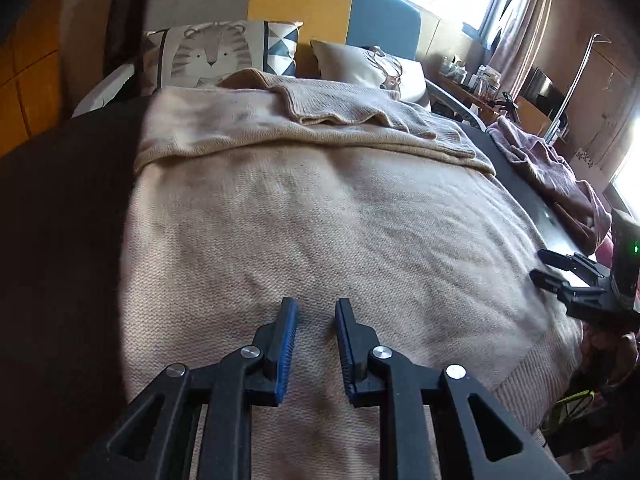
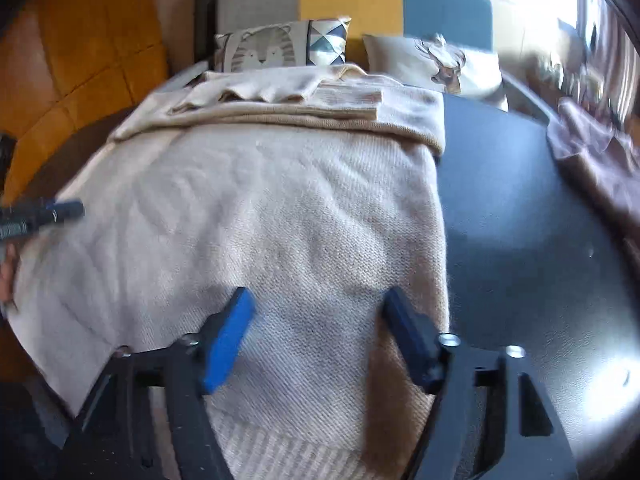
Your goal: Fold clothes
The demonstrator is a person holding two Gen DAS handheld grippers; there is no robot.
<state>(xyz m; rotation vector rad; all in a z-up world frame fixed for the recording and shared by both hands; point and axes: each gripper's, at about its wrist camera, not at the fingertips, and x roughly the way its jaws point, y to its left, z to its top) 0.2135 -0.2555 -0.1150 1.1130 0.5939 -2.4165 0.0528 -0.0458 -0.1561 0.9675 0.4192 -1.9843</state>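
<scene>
A beige knitted sweater [image 1: 320, 216], its upper part folded over, is spread flat on the dark counter [image 2: 520, 208], with the left gripper [image 1: 317, 312] narrowly parted and empty, the right gripper [image 2: 318, 308] wide apart.

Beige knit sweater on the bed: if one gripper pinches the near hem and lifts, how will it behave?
Probably floppy: the sweater lies flat with soft ripples, and its folded top part sags in waves. It likely drapes and stretches from one pinch point. Its coarse knit should grip the pads rather than slip, though it may drag across the dark bed cover.
</scene>
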